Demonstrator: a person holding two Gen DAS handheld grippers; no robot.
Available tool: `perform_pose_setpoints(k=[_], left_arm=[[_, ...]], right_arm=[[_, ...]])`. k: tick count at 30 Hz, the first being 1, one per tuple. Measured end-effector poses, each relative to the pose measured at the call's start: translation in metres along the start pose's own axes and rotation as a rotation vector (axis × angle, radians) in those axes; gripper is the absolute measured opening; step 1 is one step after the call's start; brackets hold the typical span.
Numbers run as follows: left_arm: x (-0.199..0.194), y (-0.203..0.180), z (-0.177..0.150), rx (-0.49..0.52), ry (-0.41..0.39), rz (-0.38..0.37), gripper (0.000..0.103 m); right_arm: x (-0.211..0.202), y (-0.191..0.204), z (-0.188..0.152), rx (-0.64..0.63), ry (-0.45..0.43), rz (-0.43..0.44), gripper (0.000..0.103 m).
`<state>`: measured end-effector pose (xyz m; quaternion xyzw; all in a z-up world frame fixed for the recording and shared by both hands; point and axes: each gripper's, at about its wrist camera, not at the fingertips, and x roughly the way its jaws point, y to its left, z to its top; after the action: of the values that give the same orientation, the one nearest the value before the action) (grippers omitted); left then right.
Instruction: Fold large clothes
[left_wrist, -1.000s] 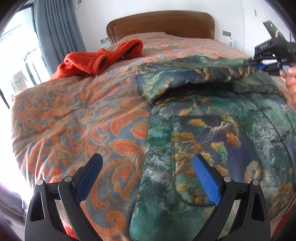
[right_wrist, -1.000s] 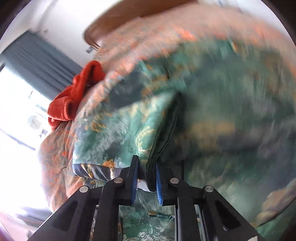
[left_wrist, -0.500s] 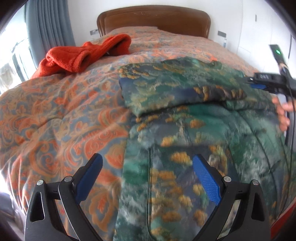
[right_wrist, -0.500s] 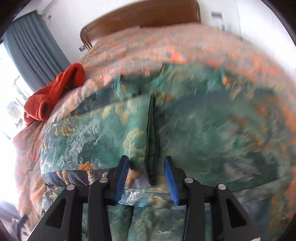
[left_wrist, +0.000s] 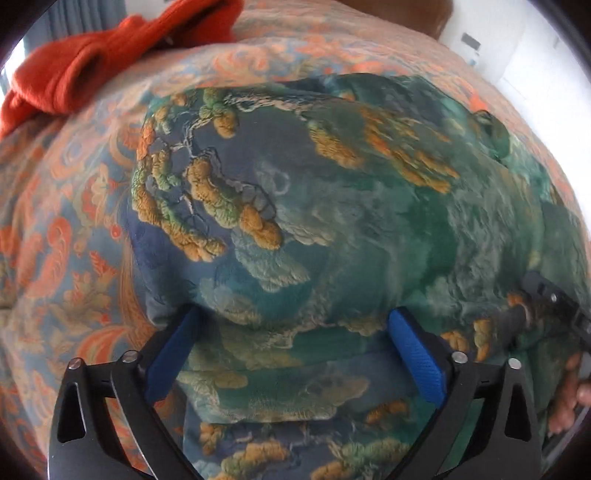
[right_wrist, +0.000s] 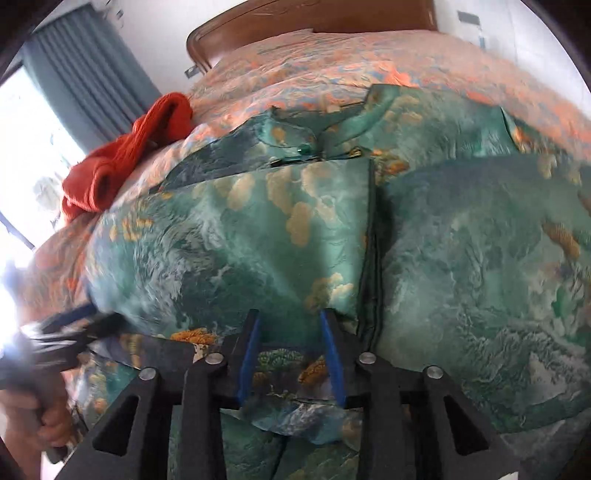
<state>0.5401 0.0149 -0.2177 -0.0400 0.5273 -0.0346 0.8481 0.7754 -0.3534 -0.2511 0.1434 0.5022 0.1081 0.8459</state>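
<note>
While your left tongs stand wide open low in the frame, the green jacket fills the picture centre, a folded edge bulging between the fingers, untouched. Your right tongs are closing, a jacket fold between the pads. An orange sweater sits upper left.
</note>
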Motion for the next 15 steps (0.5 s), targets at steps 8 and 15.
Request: perform_pose_setpoints(k=[8, 15], left_arm=[[0.0, -0.001, 0.041, 0.045, -0.061, 0.037, 0.103], [0.007, -0.01, 0.091, 0.058, -0.145, 0.065, 0.103]], right_arm=[[0.002, -0.014, -0.008, 0.017, -0.024, 0.047, 0.022], [-0.001, -0.012, -0.018, -0.017, -0.055, 0.035, 0.022]])
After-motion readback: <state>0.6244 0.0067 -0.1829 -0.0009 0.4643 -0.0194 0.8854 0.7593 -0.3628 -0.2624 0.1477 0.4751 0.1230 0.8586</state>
